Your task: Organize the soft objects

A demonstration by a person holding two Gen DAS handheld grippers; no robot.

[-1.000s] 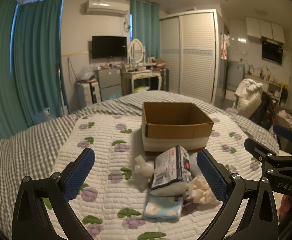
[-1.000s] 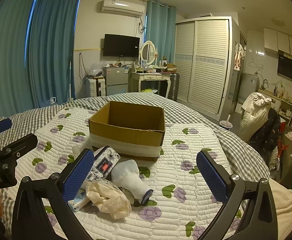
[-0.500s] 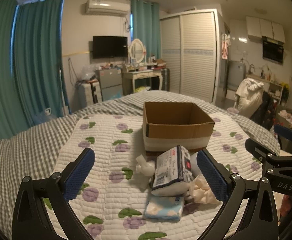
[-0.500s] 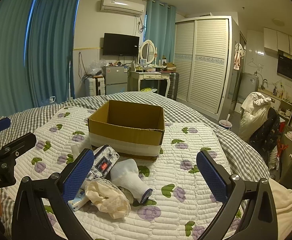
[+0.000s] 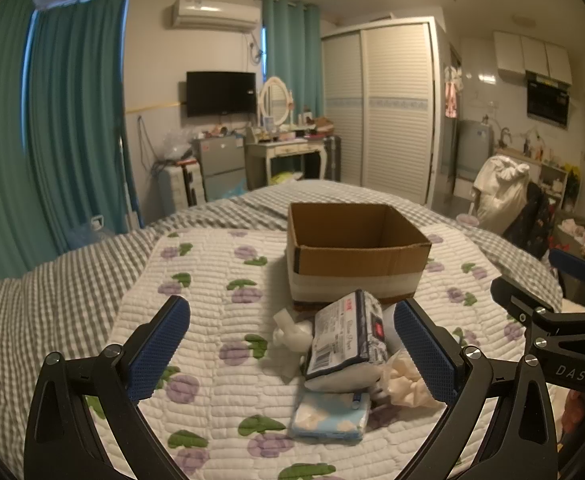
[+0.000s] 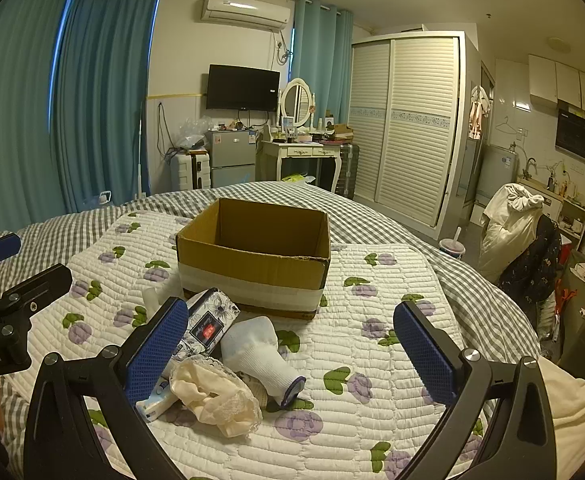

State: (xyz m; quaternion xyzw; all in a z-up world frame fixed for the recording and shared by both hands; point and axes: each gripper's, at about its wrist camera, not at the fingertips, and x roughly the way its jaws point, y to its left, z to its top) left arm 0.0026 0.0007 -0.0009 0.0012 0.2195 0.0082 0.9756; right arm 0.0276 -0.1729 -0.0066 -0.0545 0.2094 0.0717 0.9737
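An open cardboard box (image 5: 356, 252) (image 6: 252, 256) stands on the quilt, and its visible inside is bare. In front of it lies a pile: a printed tissue pack (image 5: 346, 334) (image 6: 208, 326), a light blue pack (image 5: 330, 416), a white sock (image 6: 260, 354), cream lace cloth (image 6: 212, 398) (image 5: 406, 384) and a white crumpled piece (image 5: 290, 332). My left gripper (image 5: 292, 348) is open and empty, held just before the pile. My right gripper (image 6: 292, 352) is open and empty above the sock. Each gripper shows at the edge of the other's view.
The white quilt with purple flowers (image 6: 372, 360) covers a grey checked bed (image 5: 52, 272). Beyond the bed stand teal curtains (image 5: 72, 120), a dressing table (image 6: 308, 152) and a wardrobe (image 6: 408, 120). A chair with clothes (image 6: 524, 240) is at right.
Both grippers have drifted slightly toward the pile and box. Both stay open and nothing was touched.
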